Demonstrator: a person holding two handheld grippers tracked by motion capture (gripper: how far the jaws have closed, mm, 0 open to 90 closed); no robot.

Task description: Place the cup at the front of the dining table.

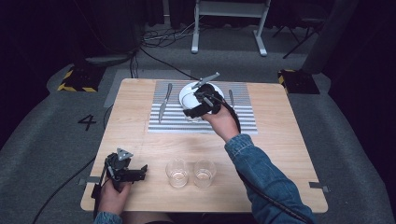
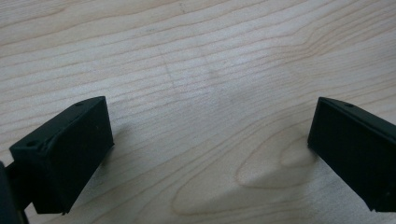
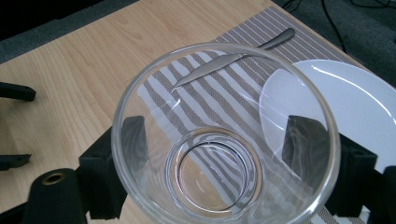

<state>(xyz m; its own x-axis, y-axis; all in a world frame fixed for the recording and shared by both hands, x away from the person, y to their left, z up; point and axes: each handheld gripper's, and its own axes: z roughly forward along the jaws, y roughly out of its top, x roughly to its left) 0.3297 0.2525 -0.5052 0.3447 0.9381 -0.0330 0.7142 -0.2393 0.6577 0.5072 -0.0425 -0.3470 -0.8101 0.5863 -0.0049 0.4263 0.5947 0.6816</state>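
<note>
The right gripper [image 3: 219, 154] clamps one glass [image 3: 224, 135] above the placemat [image 1: 243, 116]; two glasses [image 1: 177, 172] wait beside the empty, spread left gripper [image 1: 135, 173].

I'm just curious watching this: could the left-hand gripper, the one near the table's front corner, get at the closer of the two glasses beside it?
Probably yes. The left gripper rests on the table with its jaws wide open and pointing toward the nearest glass, and only bare wood lies between them. The right gripper is busy over the placemat.

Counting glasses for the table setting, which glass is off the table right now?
The glass in the right claw, over the placemat; two others stand on the table.
</note>
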